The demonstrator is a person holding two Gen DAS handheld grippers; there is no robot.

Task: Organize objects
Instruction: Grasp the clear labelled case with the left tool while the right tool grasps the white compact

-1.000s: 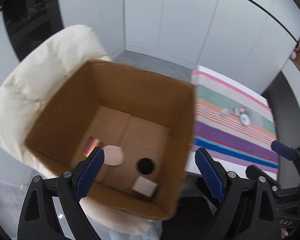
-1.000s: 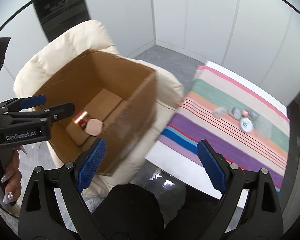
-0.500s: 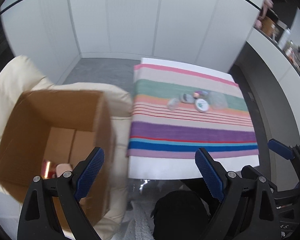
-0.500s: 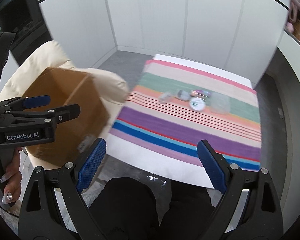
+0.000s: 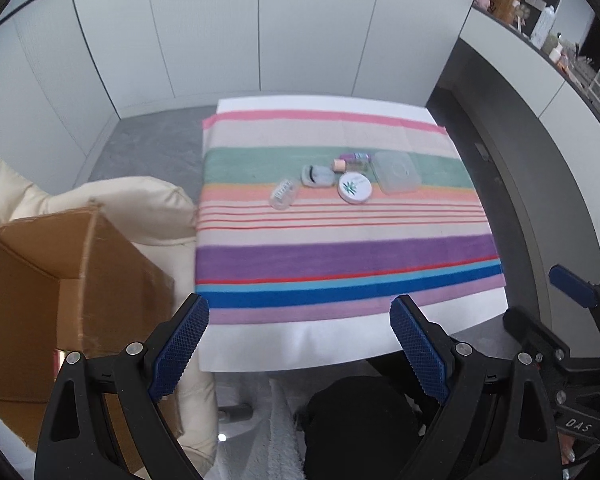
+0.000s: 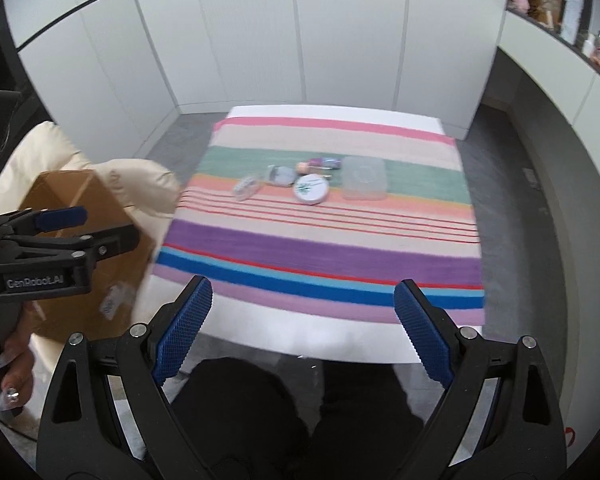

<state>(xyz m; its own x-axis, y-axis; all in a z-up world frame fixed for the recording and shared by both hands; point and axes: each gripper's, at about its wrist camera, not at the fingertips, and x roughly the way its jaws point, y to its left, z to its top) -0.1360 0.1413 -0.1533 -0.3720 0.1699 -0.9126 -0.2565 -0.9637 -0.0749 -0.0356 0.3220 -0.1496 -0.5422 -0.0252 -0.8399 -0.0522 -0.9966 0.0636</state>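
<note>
Left wrist view: the left gripper (image 5: 300,344) is spread wide with nothing between its blue fingers (image 5: 180,344), held off the near edge of the white table (image 5: 300,344). A striped cloth (image 5: 340,248) covers most of the table. On the cloth's green and peach bands, toward the far side, lies a small cluster: a clear oval case (image 5: 283,194) at the left end, a grey eyelash curler (image 5: 317,176) just beside it, a round white tin (image 5: 355,188) with a green leaf print, a small purple-capped bottle (image 5: 354,161) behind the tin, and a clear rectangular box (image 5: 396,171) at the right end. Left of the table, an open cardboard box (image 5: 72,280) sits on a cream cushioned chair (image 5: 140,208). Part of the right gripper (image 5: 572,284) shows at the right edge.

Right wrist view: the right gripper (image 6: 302,324) is likewise released, its fingers (image 6: 424,332) wide apart and empty, short of the table's (image 6: 300,336) near edge. The same cluster rests on the cloth (image 6: 320,252): oval case (image 6: 247,187), curler (image 6: 281,175), tin (image 6: 310,189), bottle (image 6: 320,163), rectangular box (image 6: 364,178). The left gripper (image 6: 60,224) appears side-on left of the table, in front of the cardboard box (image 6: 76,196) and chair (image 6: 140,184), held by a hand (image 6: 16,368).
</note>
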